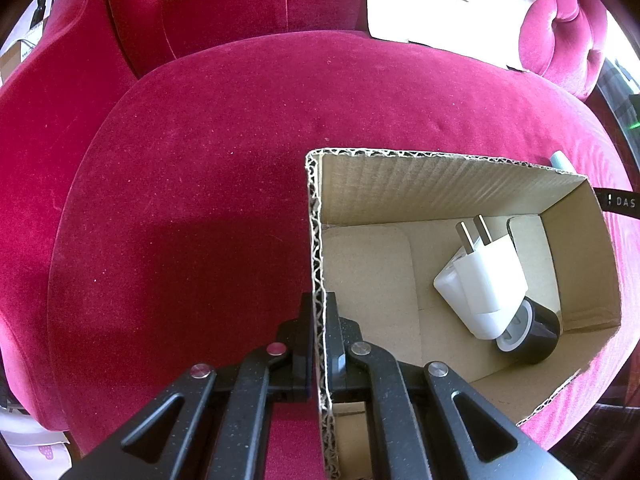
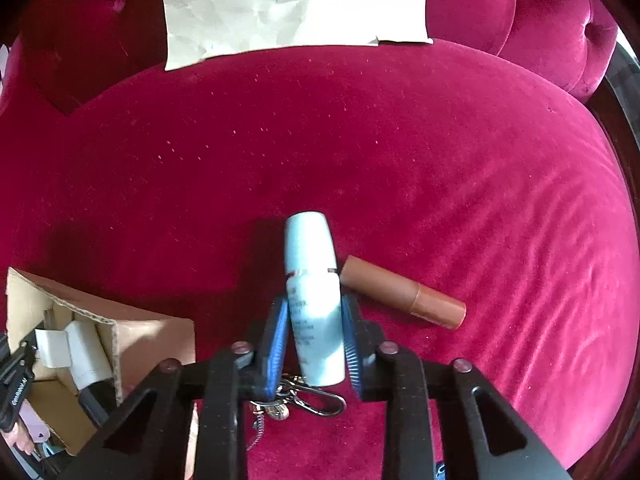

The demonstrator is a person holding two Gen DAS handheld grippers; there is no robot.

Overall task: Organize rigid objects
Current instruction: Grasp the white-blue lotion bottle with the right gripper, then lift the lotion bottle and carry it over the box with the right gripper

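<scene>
from my left wrist: my left tongs (image 1: 319, 330) are clamped on the near wall of the cardboard box (image 1: 440, 184), one finger inside and one outside, steadying it on the red velvet seat (image 1: 200, 200). in the box lie a white plug adapter (image 1: 484, 280) and a black roll of tape (image 1: 532, 334), touching each other.

from my right wrist: my right tongs (image 2: 316, 332) are closed on the pale blue bottle (image 2: 314, 300), blue pads pressing its two sides, the bottle pointing away from me over the seat. a brown tube (image 2: 404, 290) lies just beside it on the velvet, and a key ring with a clip (image 2: 308, 400) sits under the tongs. the box shows at lower left.

i judge this the pick-up step for the bottle. next it needs lifting clear of the tube and keys, carrying left over the box, and releasing inside.
</scene>
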